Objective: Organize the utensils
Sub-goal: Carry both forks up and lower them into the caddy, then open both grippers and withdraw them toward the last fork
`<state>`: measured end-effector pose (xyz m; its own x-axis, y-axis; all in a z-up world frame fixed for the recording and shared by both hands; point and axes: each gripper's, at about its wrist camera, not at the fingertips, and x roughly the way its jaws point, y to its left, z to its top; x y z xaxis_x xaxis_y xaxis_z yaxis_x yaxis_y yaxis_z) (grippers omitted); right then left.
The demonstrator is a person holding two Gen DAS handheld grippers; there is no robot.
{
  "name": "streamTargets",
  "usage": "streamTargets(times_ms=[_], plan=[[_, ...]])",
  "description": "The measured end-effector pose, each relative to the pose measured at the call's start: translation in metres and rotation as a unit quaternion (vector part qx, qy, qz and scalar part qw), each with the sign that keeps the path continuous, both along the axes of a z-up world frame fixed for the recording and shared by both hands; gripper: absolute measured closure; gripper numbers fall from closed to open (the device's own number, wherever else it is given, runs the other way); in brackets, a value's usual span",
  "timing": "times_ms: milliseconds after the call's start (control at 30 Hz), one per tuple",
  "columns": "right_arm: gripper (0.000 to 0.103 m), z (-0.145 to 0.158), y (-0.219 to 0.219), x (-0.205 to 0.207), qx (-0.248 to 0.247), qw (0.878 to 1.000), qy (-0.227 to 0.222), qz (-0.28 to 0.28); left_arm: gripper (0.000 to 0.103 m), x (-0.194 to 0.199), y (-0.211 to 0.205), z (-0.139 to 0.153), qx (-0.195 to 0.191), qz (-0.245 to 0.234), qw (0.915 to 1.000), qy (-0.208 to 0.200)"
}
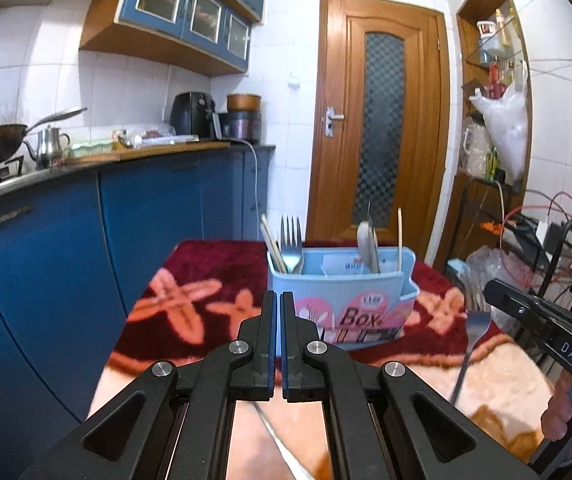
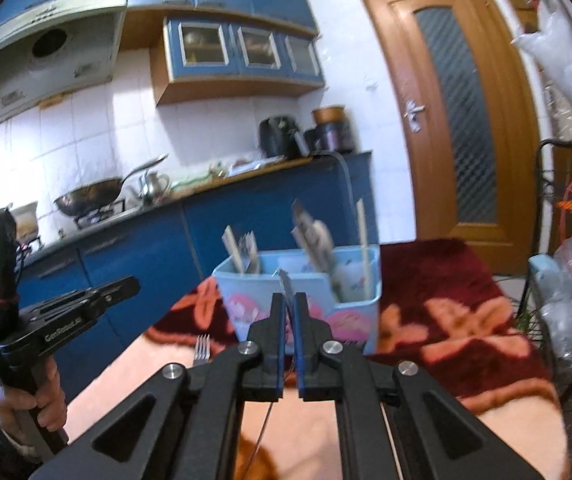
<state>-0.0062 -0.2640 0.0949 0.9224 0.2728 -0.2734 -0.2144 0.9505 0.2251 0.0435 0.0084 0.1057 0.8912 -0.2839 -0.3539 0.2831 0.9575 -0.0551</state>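
We see a fork [image 2: 284, 280] pinched upright between our right gripper [image 2: 289, 312] fingers, just short of the blue utensil box [image 2: 360, 312] ahead. Our left gripper [image 1: 277, 312] is closed on nothing, level, facing that box [image 1: 366, 284]. A second fork [image 2: 201, 349] lies on the tablecloth [image 2: 446, 320] at lower left.

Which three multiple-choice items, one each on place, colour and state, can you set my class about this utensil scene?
1. Where is the loose fork? A on the counter B on the blanket C on the floor
2. The utensil box is: A light blue B green C white
3. The left gripper is: A wide open B shut, empty C shut on a spoon

Key: B, it lies on the blanket beside the box; A, its walls are pale blue; B, the fingers meet with nothing between.
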Motion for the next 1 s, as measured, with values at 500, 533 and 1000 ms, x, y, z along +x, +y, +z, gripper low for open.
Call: streamTargets(times_ms=[500, 533, 1000], plan=[[0.099, 0.014, -0.021, 0.002, 0.0, 0.998, -0.025, -0.05, 0.102, 0.012, -0.026, 0.057, 0.024, 0.006, 0.9967, -0.078], [0.099, 0.014, -0.022, 0.001, 0.001, 0.998, -0.025, -0.05, 0.102, 0.013, -0.028, 0.058, 0.029, 0.005, 0.9966, -0.077], [0.101, 0.005, -0.026, 0.007, -0.003, 0.999, -0.002, -0.032, 0.088, 0.083, 0.001, -0.026, 0.017, -0.008, 0.9864, 0.163]])
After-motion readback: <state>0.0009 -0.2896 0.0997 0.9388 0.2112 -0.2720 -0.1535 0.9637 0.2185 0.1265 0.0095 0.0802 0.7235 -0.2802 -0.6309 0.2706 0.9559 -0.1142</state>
